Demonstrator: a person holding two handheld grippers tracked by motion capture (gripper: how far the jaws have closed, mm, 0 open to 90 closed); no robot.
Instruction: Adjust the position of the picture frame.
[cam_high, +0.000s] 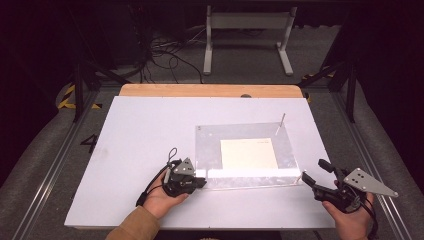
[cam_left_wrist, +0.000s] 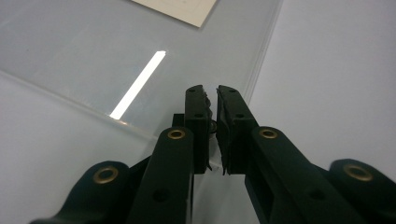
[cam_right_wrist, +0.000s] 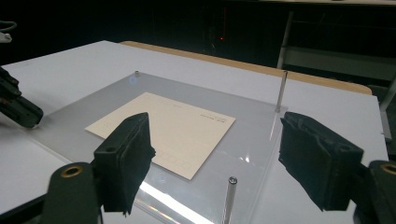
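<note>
The white table (cam_high: 140, 150) is brightly lit from above while the surroundings are left dark. A glare streak (cam_left_wrist: 138, 84) is thrown across the clear sheet (cam_left_wrist: 70, 56), left of the fingertips (cam_left_wrist: 195, 95). Near jaws are softly blurred.

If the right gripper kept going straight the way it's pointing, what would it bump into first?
Probably the metal pin standing at the near corner of the clear plate, right between the open right gripper jaws. Past it lies the cream card. Depth is hard to judge.
</note>
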